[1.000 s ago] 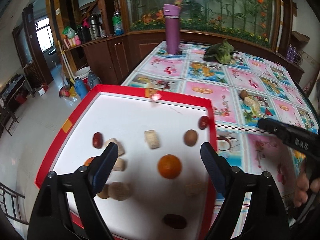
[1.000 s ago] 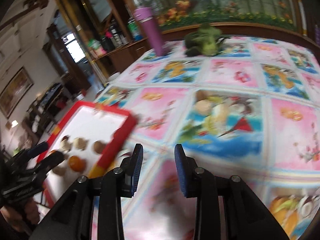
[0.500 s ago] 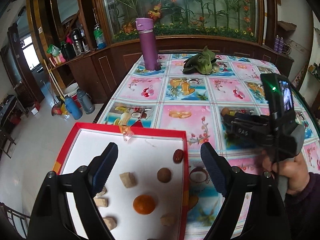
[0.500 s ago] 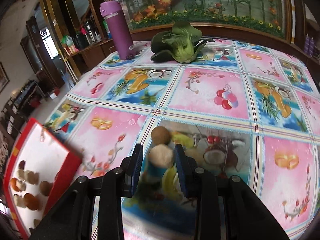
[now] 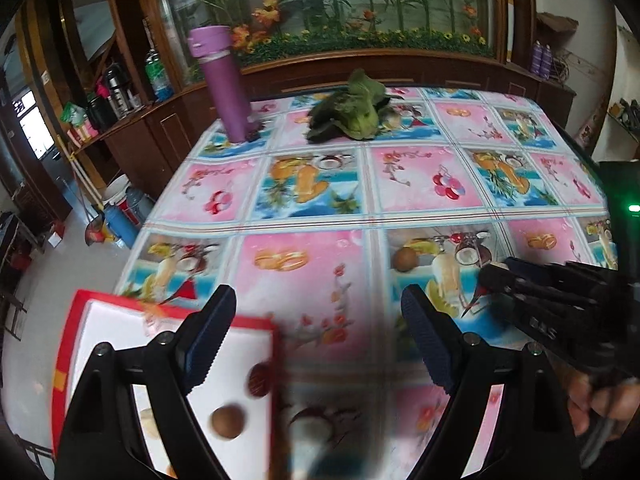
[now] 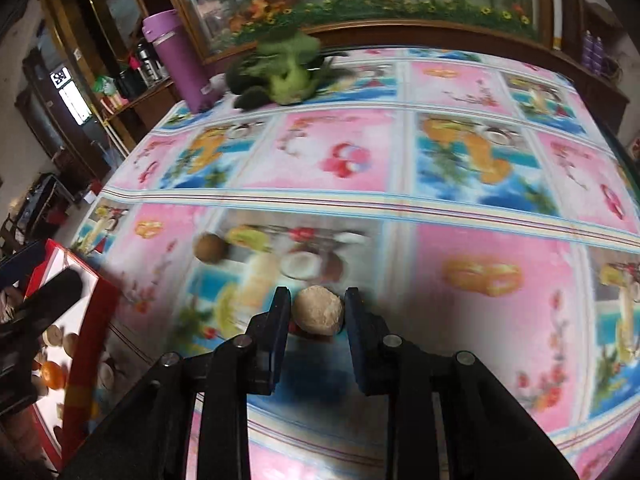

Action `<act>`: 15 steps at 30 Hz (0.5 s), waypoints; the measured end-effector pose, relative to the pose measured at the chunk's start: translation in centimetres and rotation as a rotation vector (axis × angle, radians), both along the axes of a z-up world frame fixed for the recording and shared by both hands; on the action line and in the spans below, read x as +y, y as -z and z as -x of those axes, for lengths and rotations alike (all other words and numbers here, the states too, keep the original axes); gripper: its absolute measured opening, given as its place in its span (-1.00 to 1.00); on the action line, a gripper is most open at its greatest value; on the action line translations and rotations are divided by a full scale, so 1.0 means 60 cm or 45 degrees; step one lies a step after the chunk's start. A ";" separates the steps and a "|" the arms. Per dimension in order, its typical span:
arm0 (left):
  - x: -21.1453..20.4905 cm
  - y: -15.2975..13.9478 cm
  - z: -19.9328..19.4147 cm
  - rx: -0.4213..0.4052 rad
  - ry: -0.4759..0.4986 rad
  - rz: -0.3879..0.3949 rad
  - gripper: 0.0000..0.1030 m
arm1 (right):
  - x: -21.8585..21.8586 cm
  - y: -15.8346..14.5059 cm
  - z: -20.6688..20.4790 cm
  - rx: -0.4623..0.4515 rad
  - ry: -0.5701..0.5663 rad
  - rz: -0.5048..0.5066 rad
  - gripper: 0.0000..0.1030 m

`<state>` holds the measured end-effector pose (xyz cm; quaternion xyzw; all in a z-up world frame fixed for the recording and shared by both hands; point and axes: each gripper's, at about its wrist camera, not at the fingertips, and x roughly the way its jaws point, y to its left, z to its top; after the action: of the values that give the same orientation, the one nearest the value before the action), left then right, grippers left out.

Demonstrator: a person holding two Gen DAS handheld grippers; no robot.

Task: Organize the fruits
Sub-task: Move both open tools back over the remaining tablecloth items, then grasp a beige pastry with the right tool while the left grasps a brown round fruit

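My right gripper [image 6: 316,308] is shut on a pale beige round fruit [image 6: 318,315], which fills the gap between its fingers low over the fruit-print tablecloth. A brown round fruit [image 6: 209,247] lies on the cloth to its far left, also seen from the left wrist [image 5: 405,259]. My left gripper [image 5: 318,316] is open and holds nothing, hovering over the right edge of the red-rimmed white tray [image 5: 68,344]. In the tray lie a brown round fruit [image 5: 227,421], a red date [image 5: 258,374] and an orange [image 6: 52,374]. The right gripper [image 5: 492,280] shows side-on at the right.
A tall purple bottle [image 5: 224,80] stands at the table's far left corner. A green leafy vegetable [image 5: 352,112] lies beside it at the back. A hand [image 5: 600,412] grips the right tool. Wooden cabinets ring the table, and the floor drops away on the left.
The right gripper came down around the pale fruit and closed on it. The left gripper drew back from the tray's middle toward its right edge, still open.
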<state>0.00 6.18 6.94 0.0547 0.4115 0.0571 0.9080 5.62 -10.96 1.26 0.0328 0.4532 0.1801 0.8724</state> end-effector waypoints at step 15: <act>-0.046 0.088 -0.107 0.108 0.043 0.072 0.31 | -0.005 -0.001 0.001 0.012 -0.008 0.012 -0.47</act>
<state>6.43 3.40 1.66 0.0383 0.4501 0.0278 0.8917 5.59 -11.24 1.30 0.0281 0.4583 0.1807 0.8698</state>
